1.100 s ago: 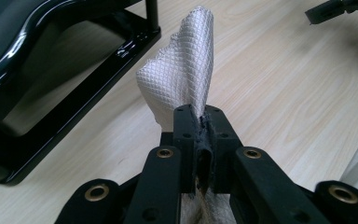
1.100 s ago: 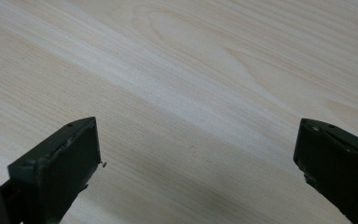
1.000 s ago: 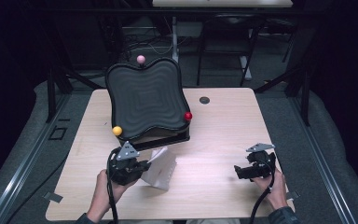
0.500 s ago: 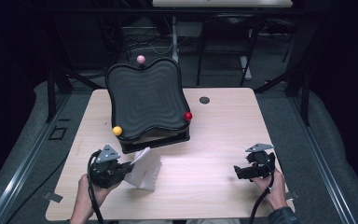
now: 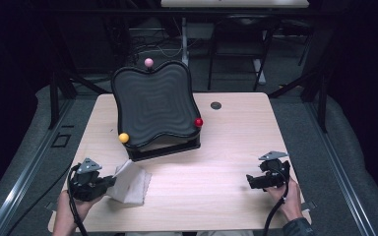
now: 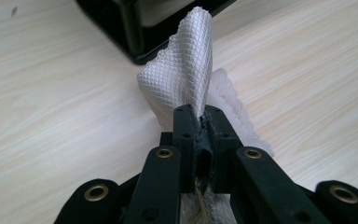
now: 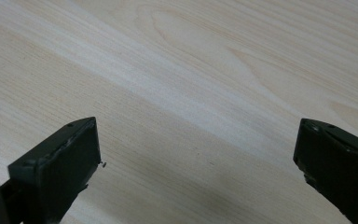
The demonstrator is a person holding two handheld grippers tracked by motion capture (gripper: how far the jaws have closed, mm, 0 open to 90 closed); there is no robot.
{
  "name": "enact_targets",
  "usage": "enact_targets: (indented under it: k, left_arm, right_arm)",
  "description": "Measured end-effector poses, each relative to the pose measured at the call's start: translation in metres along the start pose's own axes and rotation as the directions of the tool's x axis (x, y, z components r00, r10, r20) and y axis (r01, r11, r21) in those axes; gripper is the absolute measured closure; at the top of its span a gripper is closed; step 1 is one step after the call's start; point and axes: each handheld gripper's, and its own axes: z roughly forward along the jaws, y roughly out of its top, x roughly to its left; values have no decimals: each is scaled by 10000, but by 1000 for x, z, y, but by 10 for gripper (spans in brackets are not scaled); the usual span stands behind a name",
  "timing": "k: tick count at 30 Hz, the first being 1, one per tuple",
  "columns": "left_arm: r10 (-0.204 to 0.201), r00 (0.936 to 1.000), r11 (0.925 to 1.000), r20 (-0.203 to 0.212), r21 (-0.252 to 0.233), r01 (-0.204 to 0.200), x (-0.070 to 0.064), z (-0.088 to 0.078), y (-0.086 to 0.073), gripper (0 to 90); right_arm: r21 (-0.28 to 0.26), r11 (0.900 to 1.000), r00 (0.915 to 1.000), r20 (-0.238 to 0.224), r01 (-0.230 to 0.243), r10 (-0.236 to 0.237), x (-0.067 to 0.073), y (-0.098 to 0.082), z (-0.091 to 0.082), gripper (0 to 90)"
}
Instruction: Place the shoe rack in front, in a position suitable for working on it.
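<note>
The white cloth [image 5: 130, 181] has been dragged to the lower left of the desk [image 5: 226, 147], clamped in the left tongs [image 5: 109, 182]; right tongs [image 5: 250, 180] gape empty; wiping seems barely begun

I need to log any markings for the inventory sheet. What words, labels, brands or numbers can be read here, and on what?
None: no readable text on the white cloth, the black wavy board with its pink, yellow and red balls, the wooden table, the left gripper or the right gripper.
</note>
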Motion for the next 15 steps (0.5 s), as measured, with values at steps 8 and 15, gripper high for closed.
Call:
enact_targets:
  k: [8,15]
  left_arm:
    - [-197,9980,9966,-593,788,243,29,12,-17,819]
    - [-670,9950,9900,-746,1189,755,40,17,-22,566]
  right_arm:
    - [-64,10000,10000,-28,33,-34,2,1,0,0]
    - [-32,10000,9999,-86,51,-51,4,1,0,0]
